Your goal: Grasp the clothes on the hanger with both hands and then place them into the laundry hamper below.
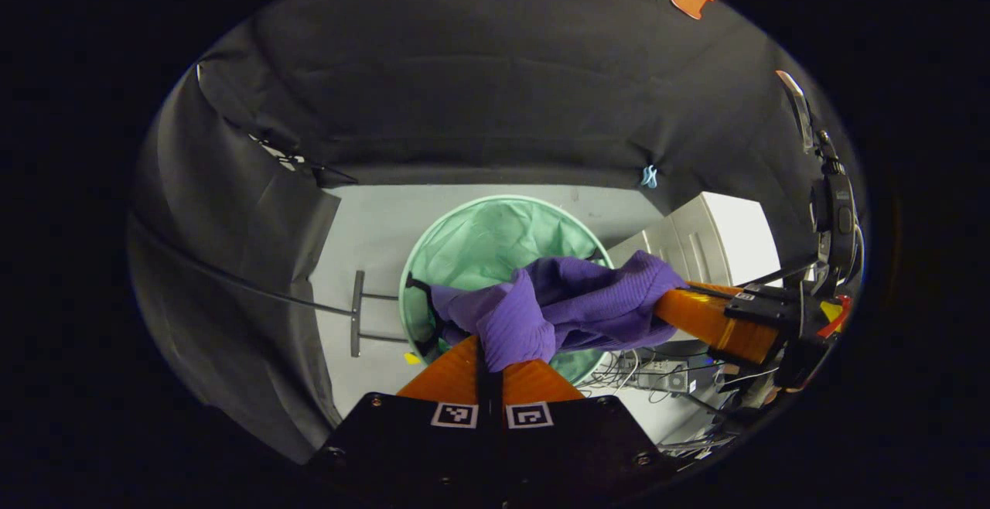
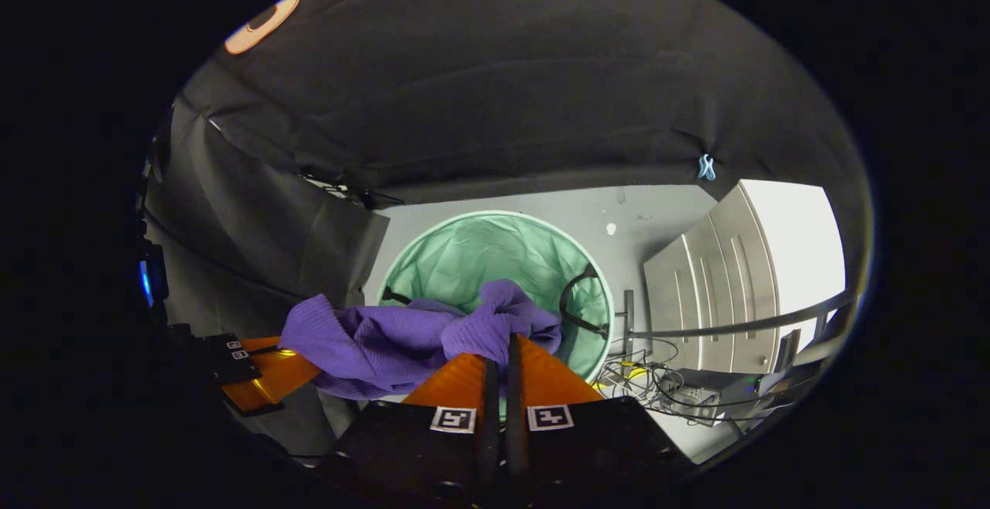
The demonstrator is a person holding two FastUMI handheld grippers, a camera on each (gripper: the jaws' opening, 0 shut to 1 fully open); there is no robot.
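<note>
So both hand-held grippers have a piece of the purple ribbed knit garment [image 1: 557, 304] right now, and it's strung between them in the air, right over the mouth of the round mint-green mesh laundry hamper [image 1: 472, 238].

In the left gripper view, the left hand-held gripper [image 1: 489, 350] has its fingers pinched nearly together with a bunched fold of the purple fabric caught between the tips. Off to the right in that same view the right hand-held gripper [image 1: 684, 304] comes in from the side, its fingers buried in the other end of the cloth.

The right gripper view shows the same thing mirrored: the right hand-held gripper's fingers are close together, clamped on a wad of the knit, and the left one [image 2: 290, 362] sits over at the left with fabric draped on it. The garment sags a bit in the middle.

The hamper stands on the pale grey floor [image 2: 541, 203], open and looking empty inside, with black handles at its rim. Beside it there's a white ribbed cabinet [image 2: 727, 261] and a tangle of cables [image 2: 657, 385] on the floor.
</note>
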